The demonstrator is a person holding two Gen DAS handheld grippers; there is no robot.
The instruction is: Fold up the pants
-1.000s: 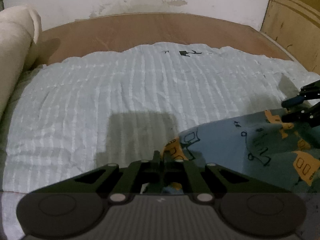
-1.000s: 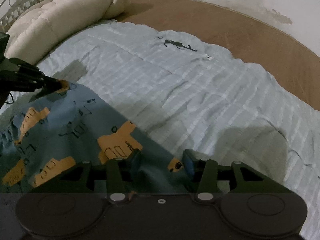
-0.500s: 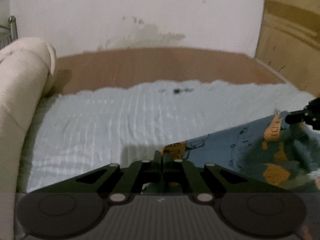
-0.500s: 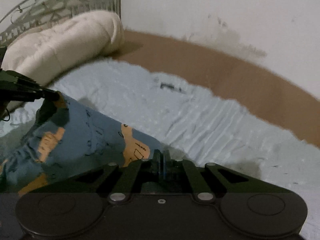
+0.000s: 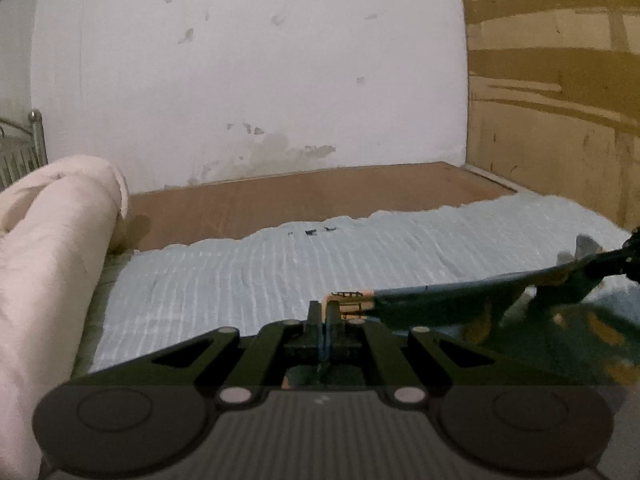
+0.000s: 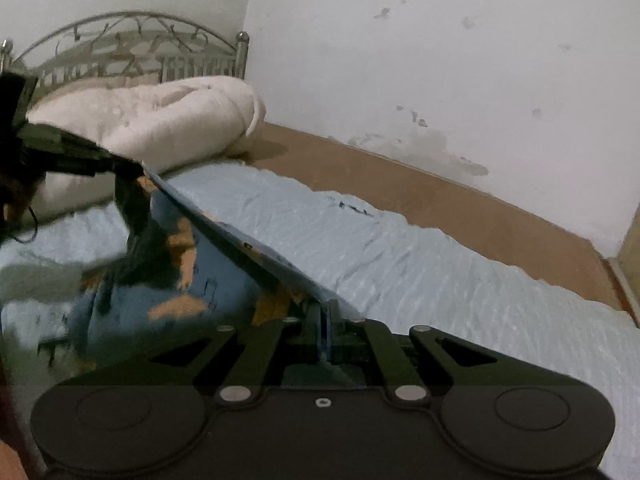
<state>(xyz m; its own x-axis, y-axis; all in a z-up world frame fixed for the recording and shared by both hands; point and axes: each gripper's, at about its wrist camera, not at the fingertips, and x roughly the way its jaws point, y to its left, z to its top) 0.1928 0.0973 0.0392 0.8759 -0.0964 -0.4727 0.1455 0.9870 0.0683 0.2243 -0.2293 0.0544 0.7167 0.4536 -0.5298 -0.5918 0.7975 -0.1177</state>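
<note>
The pants [image 6: 208, 272], blue with orange prints, hung above the near edge of the pale blue blanket [image 5: 248, 276], their top edge stretched tight between both tools. The left gripper [image 5: 322, 312] was clamped on one end and the right gripper [image 6: 325, 312] on the other, probably so the cloth could be laid out flat. The lower part was blurred. A cream duvet roll [image 6: 168, 120] lay at the headboard end.

A white wall [image 5: 248, 72] with scuffed, stained patches near its base stands behind a bed covered by a pale blue ribbed sheet [image 5: 260, 272]. A rolled cream duvet [image 6: 160, 120] lies against an ornate metal headboard [image 6: 120, 44], bare brown board [image 5: 304, 196] shows beyond the sheet, and a wooden panel [image 5: 552, 92] flanks the wall.
</note>
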